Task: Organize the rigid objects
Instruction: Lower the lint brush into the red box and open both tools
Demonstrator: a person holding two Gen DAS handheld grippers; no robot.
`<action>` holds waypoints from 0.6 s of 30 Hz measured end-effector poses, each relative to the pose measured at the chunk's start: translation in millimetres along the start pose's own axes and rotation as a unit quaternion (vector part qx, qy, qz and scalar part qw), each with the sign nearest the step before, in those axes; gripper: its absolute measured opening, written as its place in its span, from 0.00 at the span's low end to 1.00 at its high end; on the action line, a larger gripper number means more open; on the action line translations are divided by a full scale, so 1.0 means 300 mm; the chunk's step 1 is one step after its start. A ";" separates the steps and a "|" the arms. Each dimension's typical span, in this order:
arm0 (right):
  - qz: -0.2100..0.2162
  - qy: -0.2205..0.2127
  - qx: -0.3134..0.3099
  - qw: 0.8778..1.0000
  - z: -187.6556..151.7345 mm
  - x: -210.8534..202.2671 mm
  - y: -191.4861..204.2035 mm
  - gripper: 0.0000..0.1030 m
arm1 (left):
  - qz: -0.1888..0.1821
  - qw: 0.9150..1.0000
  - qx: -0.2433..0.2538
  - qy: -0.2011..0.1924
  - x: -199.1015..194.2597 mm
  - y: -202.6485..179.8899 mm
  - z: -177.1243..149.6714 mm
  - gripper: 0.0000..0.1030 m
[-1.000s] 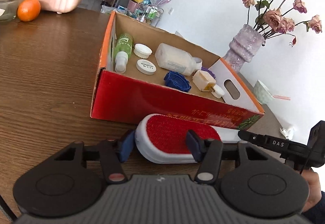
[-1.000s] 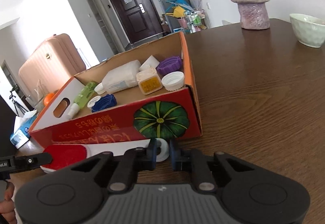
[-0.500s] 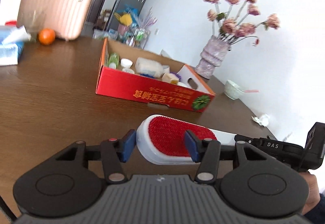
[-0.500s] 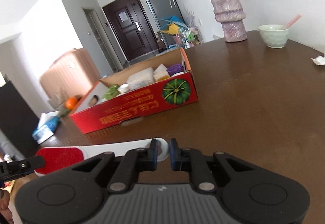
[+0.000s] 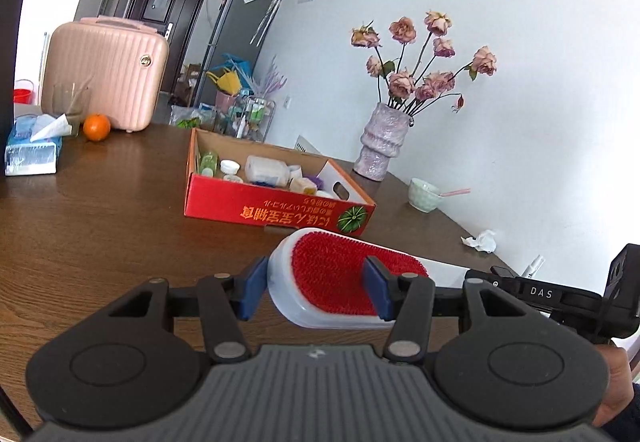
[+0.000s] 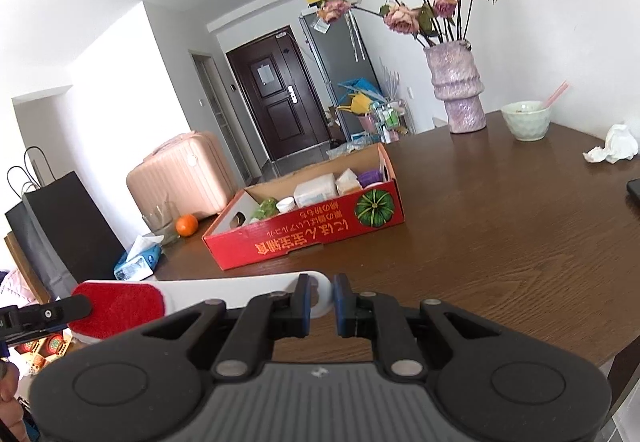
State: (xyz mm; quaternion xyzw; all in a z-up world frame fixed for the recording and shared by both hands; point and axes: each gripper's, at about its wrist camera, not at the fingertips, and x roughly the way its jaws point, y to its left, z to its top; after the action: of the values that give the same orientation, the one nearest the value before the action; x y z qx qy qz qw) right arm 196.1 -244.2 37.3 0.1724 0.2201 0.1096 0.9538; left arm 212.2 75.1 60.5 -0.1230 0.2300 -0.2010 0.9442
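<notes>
Red-bristled white plastic lint brush (image 5: 344,274) lifted away from cardboard box (image 5: 276,207), both hand-held grippers pinching it

A lived-in home was shown: a wooden dining table (image 5: 100,226), a vase of dried roses (image 6: 456,97), a refrigerator (image 6: 340,53), a pink suitcase (image 5: 104,77) and an entrance door (image 6: 276,93) were seen.

A vase (image 5: 379,145) of dried roses (image 5: 420,57) is seen at the table's (image 5: 100,226) far edge, with a pale bowl (image 5: 424,195) and a crumpled tissue (image 5: 480,241) nearby. An orange (image 5: 96,127), a tissue pack (image 5: 31,149) and a pink suitcase (image 5: 104,75) are grouped at the other end.
</notes>
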 end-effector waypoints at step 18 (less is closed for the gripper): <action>-0.002 -0.049 -0.004 0.999 0.358 0.345 0.024 0.12 | -0.035 0.998 0.009 -0.053 0.320 0.089 0.392 0.52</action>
State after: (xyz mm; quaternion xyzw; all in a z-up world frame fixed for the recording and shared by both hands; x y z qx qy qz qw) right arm 335.4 -238.1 91.2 0.1734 0.1733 0.1002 0.9643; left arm 355.6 73.4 116.5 -0.1327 0.1731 -0.2294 0.9486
